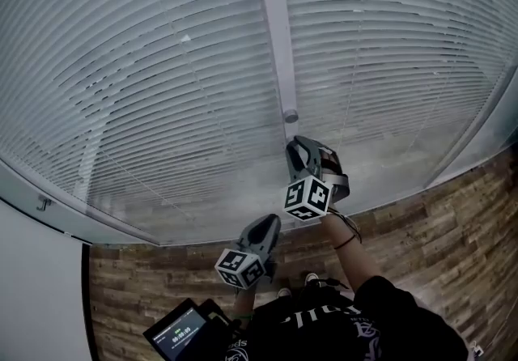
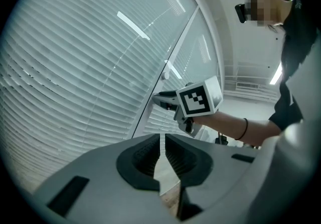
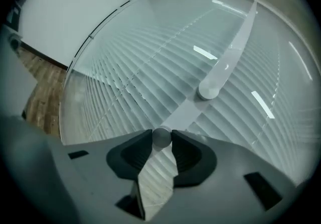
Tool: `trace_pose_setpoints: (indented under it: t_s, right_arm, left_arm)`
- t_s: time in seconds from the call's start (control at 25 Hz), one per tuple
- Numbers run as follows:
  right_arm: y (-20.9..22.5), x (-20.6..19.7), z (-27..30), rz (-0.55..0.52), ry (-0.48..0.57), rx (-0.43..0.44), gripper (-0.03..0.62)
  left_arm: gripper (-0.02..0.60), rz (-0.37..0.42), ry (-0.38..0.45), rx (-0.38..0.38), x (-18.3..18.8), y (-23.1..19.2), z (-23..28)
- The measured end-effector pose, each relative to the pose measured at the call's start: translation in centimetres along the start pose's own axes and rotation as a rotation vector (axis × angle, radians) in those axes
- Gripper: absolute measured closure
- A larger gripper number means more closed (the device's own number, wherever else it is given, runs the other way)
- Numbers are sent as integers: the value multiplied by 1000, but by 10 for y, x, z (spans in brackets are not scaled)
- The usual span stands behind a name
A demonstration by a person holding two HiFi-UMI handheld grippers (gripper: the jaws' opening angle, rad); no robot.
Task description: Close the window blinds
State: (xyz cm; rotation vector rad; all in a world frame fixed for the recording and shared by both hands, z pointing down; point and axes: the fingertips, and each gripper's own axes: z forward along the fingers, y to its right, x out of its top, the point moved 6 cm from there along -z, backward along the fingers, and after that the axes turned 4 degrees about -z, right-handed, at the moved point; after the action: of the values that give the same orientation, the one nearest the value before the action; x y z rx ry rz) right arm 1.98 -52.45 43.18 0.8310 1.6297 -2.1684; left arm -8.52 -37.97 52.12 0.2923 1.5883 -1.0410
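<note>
Window blinds [image 1: 146,68] of thin, pale, horizontal slats are hanging flat across two tall panes, split by a smooth white post [image 1: 275,27], with a wood-plank floor [image 1: 453,214] lying below. The right gripper [image 3: 161,142] is clamping its ribbed dark pads on a small round grey knob [image 3: 161,135] at that post. The left gripper [image 2: 162,147] is hovering near it, jaws almost together on nothing.

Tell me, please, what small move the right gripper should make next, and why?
Probably roll the right gripper about its own axis to twist the knob. Its tongs are closed on that small round knob, and the blinds show gaps between some slats, so they do not look fully closed. Which way to turn I cannot tell.
</note>
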Motion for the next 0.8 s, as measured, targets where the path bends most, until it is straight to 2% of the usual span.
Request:
trace_pose_setpoints:
  t_s: [0.08, 0.12, 0.16, 0.32, 0.36, 0.4, 0.44, 0.52, 0.6, 0.72, 0.76, 0.8]
  right_arm:
    - [3, -3, 1, 124, 24, 13, 464]
    - [5, -5, 1, 246, 37, 27, 464]
    - [7, -8, 1, 405, 51, 49, 464]
    - [14, -25, 1, 1171, 115, 156, 464]
    - [15, -27, 1, 1297, 129, 171, 464]
    - [17, -28, 2, 1354, 134, 177, 464]
    - [18, -27, 2, 1343, 129, 175, 464]
    - [18, -22, 1, 1181, 99, 151, 464]
    - [17, -13, -1, 878, 54, 106, 464]
    - [8, 3, -3, 298, -27, 22, 465]
    - [4, 5, -2, 177, -43, 8, 465]
    - [2, 6, -1, 115, -50, 5, 465]
  left_arm:
    - [548, 0, -3, -8, 0, 1, 3]
    - [547, 0, -4, -12, 0, 2, 4]
    - [546, 1, -4, -16, 0, 3, 4]
    - [547, 3, -4, -18, 0, 4, 2]
    - [546, 4, -4, -15, 1, 3, 1]
    - [546, 4, -3, -13, 1, 2, 0]
    - [547, 3, -2, -10, 2, 1, -1]
    - [548, 0, 3, -5, 4, -2, -3]
    - [548, -4, 6, -3, 5, -3, -5]
    - [548, -5, 6, -8, 5, -3, -6]
    - [547, -4, 6, -10, 5, -4, -7]
    - [548, -4, 5, -12, 5, -4, -7]
